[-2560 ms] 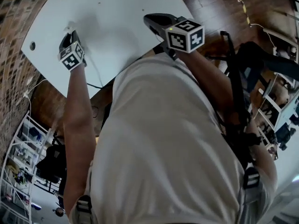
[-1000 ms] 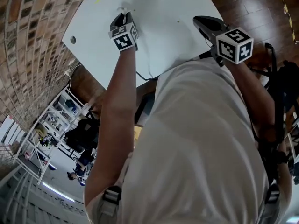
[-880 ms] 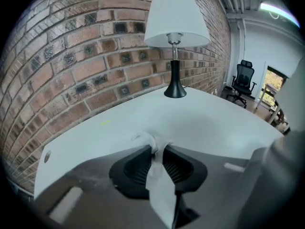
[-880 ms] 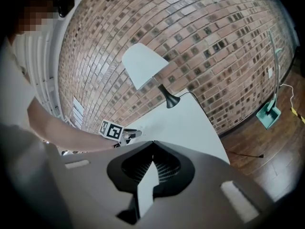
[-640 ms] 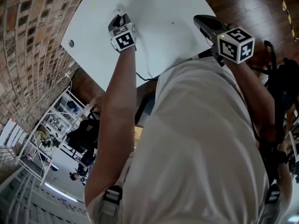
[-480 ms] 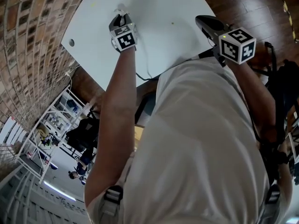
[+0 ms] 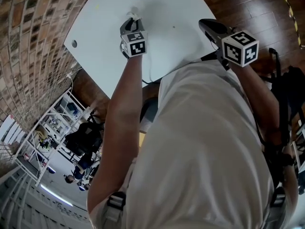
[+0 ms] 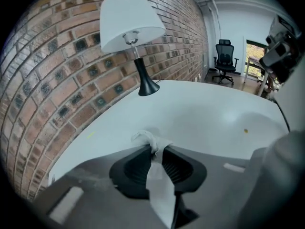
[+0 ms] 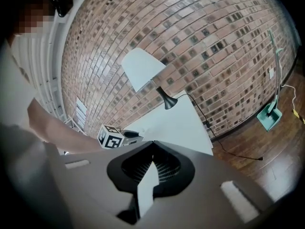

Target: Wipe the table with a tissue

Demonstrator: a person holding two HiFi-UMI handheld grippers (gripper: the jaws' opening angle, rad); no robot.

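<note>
Wiping is under way, but how much is covered is hard to say. The left gripper [image 7: 130, 23] is clamped on a crumpled tissue [image 8: 144, 138], and the wad seems down on the white table [image 7: 162, 4], brick-wall side, short of the lamp [image 8: 131, 23]. A small yellow speck [image 8: 246, 130] lies unwiped off to the right, so I'd judge plenty is left. The tissue pokes forward out of the jaw tips, long axis along the gripper's line, tilted down. The right gripper [image 9: 152, 149] has its jaws together, nothing in them, well apart from the tissue.
</note>
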